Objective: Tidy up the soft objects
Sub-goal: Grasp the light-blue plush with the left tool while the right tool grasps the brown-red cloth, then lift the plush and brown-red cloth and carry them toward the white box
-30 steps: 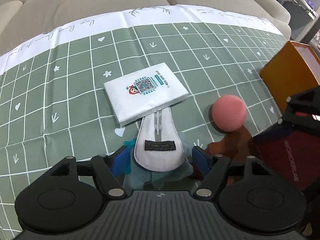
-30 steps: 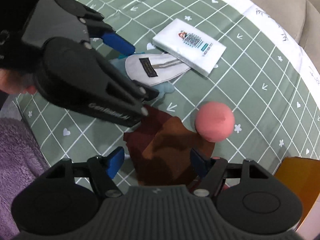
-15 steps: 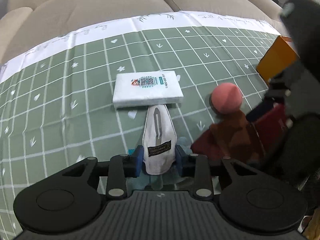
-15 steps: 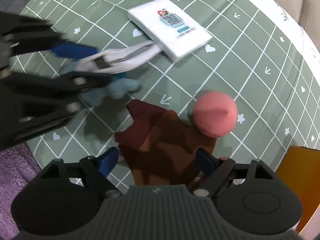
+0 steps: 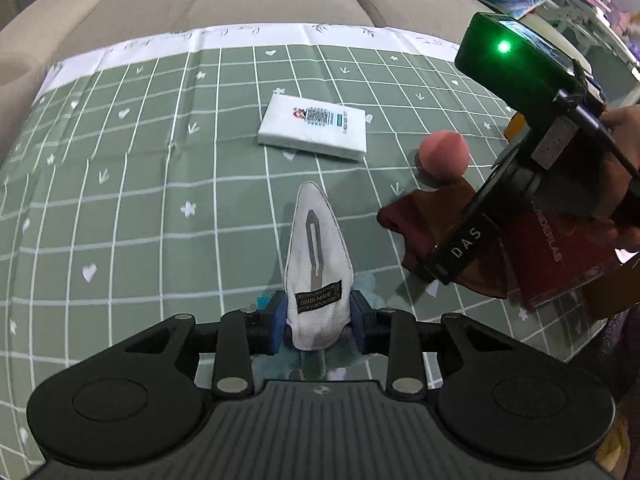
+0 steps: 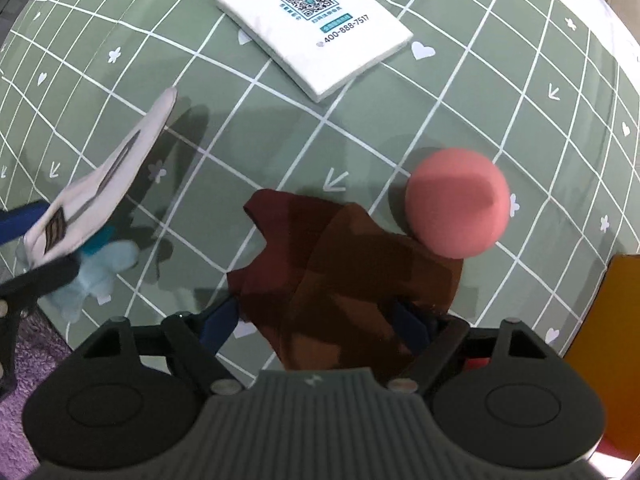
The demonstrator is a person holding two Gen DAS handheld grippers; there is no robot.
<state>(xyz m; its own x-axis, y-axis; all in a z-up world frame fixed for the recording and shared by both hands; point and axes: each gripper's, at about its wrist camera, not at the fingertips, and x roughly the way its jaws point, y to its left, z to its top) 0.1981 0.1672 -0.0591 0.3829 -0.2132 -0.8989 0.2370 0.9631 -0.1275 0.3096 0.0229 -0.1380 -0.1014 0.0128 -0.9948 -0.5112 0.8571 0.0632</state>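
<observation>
Low in the frame, our left gripper [image 5: 318,322] clenched the limp white fabric pouch [image 5: 318,264]. Our right gripper [image 6: 316,320] straddled, unclosed, the floppy maroon cloth [image 6: 340,276] at centre; we judged bunching it best.

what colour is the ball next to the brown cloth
Salmon pink ball, plain with no pattern, clearest in the right wrist view.

both wrist views look down closely, sharing the pink ball [image 5: 444,155].

Even indoor light, fairly bright; soft shadows under the ball [image 6: 458,203] and cloth [image 6: 340,272]; a green LED [image 5: 504,46] glares; fisheye bends the grid at the edges; the pouch [image 6: 100,184] is slightly blurred.
</observation>
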